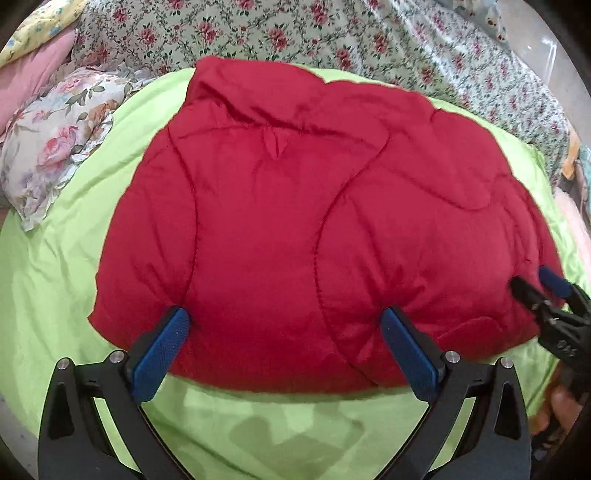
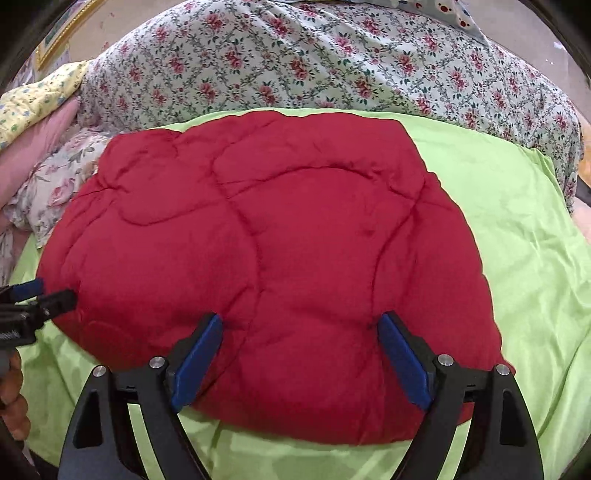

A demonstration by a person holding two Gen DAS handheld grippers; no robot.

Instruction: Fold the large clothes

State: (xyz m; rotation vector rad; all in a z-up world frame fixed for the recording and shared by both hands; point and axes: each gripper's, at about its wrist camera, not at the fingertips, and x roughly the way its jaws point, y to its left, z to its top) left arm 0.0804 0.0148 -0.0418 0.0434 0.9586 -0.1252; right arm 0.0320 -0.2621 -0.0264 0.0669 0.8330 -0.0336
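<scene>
A red padded jacket point(image 1: 288, 229) lies folded into a compact bundle on a lime green sheet point(image 1: 55, 288); it also shows in the right wrist view point(image 2: 266, 258). My left gripper point(image 1: 284, 317) is open, its blue pads pressing on the near edge of the bundle's left half. My right gripper point(image 2: 299, 325) is open, its pads resting on the bundle's near right part. The right gripper shows at the right edge of the left wrist view point(image 1: 532, 284). The left gripper shows at the left edge of the right wrist view point(image 2: 48, 291).
A floral quilt point(image 2: 314, 62) covers the bed behind the sheet. A rose-print pillow point(image 1: 55, 147) lies at the left, with pink point(image 1: 26, 81) and yellow point(image 1: 40, 26) bedding beyond it. The green sheet point(image 2: 517, 240) extends right of the jacket.
</scene>
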